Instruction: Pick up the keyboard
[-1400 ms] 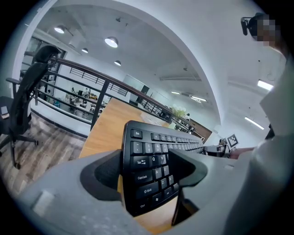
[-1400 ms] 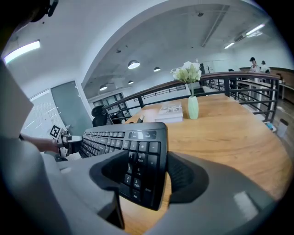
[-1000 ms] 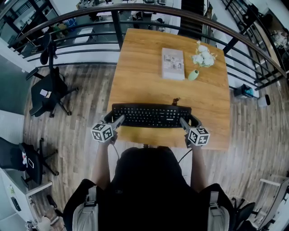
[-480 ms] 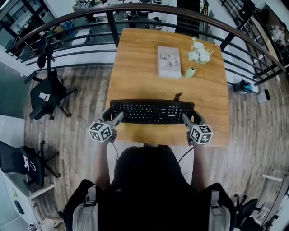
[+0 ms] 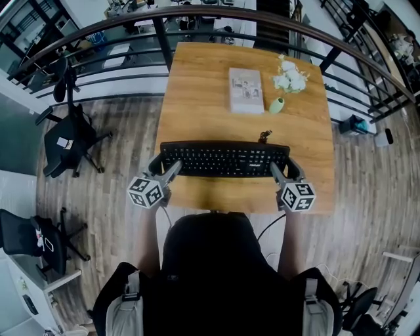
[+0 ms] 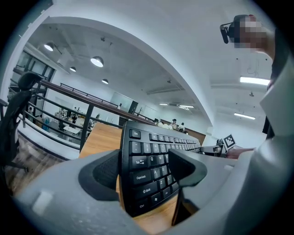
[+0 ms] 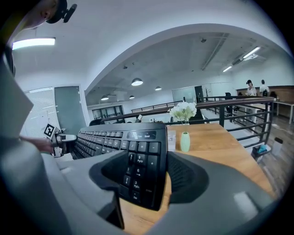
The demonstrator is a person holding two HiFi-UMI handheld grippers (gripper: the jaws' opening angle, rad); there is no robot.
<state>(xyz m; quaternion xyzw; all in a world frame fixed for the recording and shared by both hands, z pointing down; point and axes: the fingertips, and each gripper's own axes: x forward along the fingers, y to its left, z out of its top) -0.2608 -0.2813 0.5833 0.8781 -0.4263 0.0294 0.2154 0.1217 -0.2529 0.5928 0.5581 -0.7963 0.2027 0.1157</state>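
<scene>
A black keyboard (image 5: 223,159) stretches across the near part of the wooden table (image 5: 197,85), held at both ends. My left gripper (image 5: 162,169) is shut on its left end, and the jaws pinch the key block in the left gripper view (image 6: 144,172). My right gripper (image 5: 283,170) is shut on its right end, over the number pad (image 7: 142,176). In both gripper views the keyboard (image 6: 151,170) looks tilted and raised a little off the wood. Its cable (image 5: 265,136) trails from the back edge.
A book (image 5: 247,90), a small green vase (image 5: 276,105) and white flowers (image 5: 289,79) lie on the far half of the table. A dark railing (image 5: 197,16) curves behind the table. An office chair (image 5: 69,138) stands on the floor to the left.
The keyboard has come up toward the head camera and looks wider. Both grippers have stayed shut on its ends, and the right one has shifted slightly right.
</scene>
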